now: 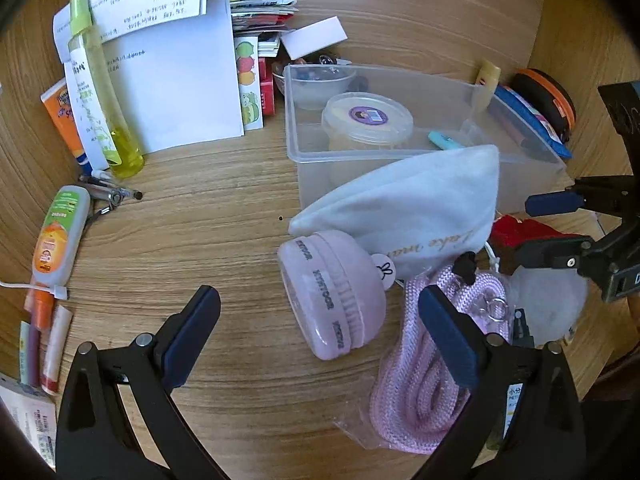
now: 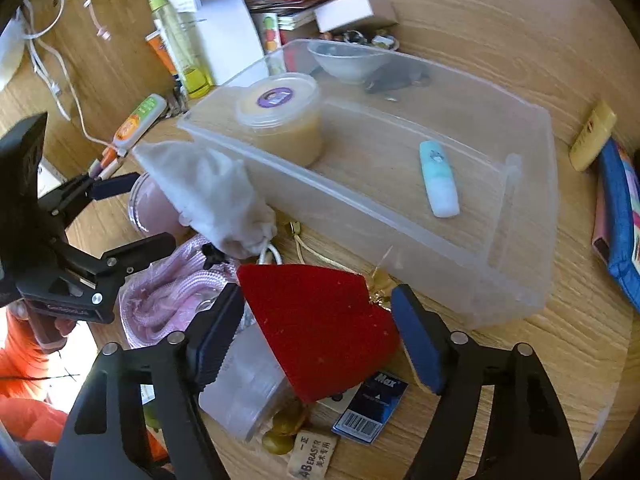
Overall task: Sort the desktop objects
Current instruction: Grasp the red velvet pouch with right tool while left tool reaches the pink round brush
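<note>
A clear plastic bin (image 1: 532, 152) (image 2: 532, 288) holds a lidded tub (image 1: 367, 118) (image 2: 280, 114), a teal tube (image 2: 439, 178) and a small bowl (image 2: 346, 62). My left gripper (image 1: 320, 334) is open over the desk, with a pink round case (image 1: 332, 294) between its fingers and a pink rope (image 1: 408, 396) by the right finger. A white pouch (image 1: 408, 208) (image 2: 212, 196) leans on the bin. My right gripper (image 2: 318, 340) is open around a red velvet pouch (image 2: 320, 328), not pinching it. The right gripper also shows in the left wrist view (image 1: 540, 228), open.
Papers (image 1: 172, 80), a yellow spray bottle (image 1: 100, 92), tubes and pens (image 1: 60, 240) lie at left. A blue case (image 2: 620, 220), a yellow tube (image 2: 592, 136), an eraser (image 2: 314, 456), a blue pack (image 2: 370, 408) and a plastic jar (image 2: 244, 396) lie around the right gripper.
</note>
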Tool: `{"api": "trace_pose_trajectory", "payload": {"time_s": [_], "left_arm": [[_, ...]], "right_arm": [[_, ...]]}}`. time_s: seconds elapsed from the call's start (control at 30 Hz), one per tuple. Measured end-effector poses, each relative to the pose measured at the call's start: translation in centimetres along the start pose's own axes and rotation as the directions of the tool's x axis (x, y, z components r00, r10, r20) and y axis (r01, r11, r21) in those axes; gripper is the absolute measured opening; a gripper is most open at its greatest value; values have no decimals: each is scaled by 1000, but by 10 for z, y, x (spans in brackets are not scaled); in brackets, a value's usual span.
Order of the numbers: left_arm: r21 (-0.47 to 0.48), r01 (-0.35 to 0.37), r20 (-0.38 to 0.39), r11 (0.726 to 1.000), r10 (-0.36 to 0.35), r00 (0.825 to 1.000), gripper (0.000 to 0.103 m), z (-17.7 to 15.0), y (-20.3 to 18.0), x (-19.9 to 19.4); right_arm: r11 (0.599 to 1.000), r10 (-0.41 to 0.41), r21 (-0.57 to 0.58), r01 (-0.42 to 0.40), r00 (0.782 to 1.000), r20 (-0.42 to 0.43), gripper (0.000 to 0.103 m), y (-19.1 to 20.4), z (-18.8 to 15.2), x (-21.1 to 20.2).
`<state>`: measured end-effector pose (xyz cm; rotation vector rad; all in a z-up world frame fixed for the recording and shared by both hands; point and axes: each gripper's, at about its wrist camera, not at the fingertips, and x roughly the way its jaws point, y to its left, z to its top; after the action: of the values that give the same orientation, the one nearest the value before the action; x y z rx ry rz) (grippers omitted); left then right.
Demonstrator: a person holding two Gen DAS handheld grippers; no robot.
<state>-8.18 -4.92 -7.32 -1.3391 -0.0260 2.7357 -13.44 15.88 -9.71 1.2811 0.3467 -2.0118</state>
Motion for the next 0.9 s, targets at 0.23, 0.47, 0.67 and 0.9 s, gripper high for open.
{"api": "trace_pose_trajectory", "payload": {"time_s": [0.23,0.47,0.67,0.9], "left_arm": [[-23,38,1,999,-38,999,100,3,9,2],[-30,37,-10,999,-38,999,100,4,13,13],[-33,25,-8,999,-25,1000,100,6,9,20],[-36,-2,-16,999,2,1000,100,4,10,24]], "right_arm": [[999,-10,43,10,1000,-4,61,-14,-3,-10],[990,-45,130,46,999,-5,60,-44,-17,-13],[982,-94,164,93,996,-4,61,-61,-25,-14],[983,-99,153,100,995,-17,62,-57,-32,-4]]}}
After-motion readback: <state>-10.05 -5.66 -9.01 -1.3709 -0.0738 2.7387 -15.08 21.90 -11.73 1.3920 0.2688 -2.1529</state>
